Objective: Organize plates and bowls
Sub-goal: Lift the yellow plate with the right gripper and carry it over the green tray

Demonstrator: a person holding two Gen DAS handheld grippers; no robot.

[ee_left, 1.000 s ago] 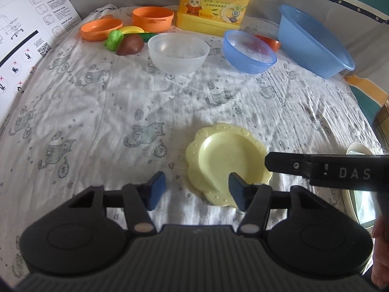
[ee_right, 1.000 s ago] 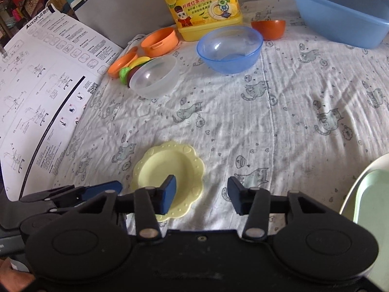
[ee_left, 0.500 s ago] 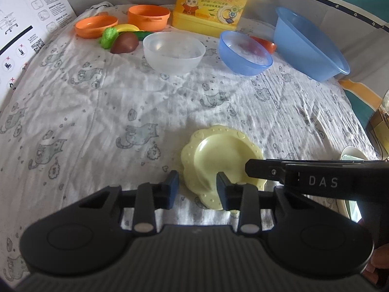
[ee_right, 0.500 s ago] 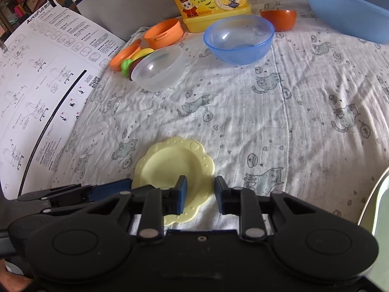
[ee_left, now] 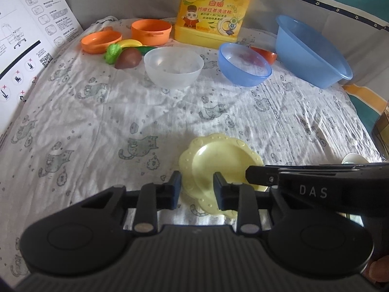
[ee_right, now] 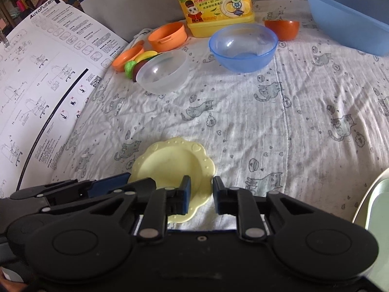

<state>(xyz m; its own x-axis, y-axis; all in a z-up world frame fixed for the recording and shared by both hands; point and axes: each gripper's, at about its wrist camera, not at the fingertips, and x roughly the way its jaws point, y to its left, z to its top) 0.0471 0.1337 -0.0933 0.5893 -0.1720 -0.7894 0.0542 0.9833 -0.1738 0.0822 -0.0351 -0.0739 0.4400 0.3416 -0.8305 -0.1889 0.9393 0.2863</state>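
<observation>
Scalloped pale-yellow plastic plate (ee_left: 218, 160) lies between both closing, still-gapped grippers, left (ee_left: 196, 189) and right (ee_right: 201, 196); only the right view shows a pale-green dish (ee_right: 374, 204).

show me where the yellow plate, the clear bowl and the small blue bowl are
yellow plate (ee_right: 170, 163), right wrist view, on its flat centre.
clear bowl (ee_left: 173, 69), left wrist view, on its inner wall.
small blue bowl (ee_right: 243, 46), right wrist view, on its inner wall.

Both the left gripper (ee_left: 197, 189) and right gripper (ee_right: 201, 194) jaws have narrowed and are closing over the yellow plate (ee_left: 218, 160).
</observation>
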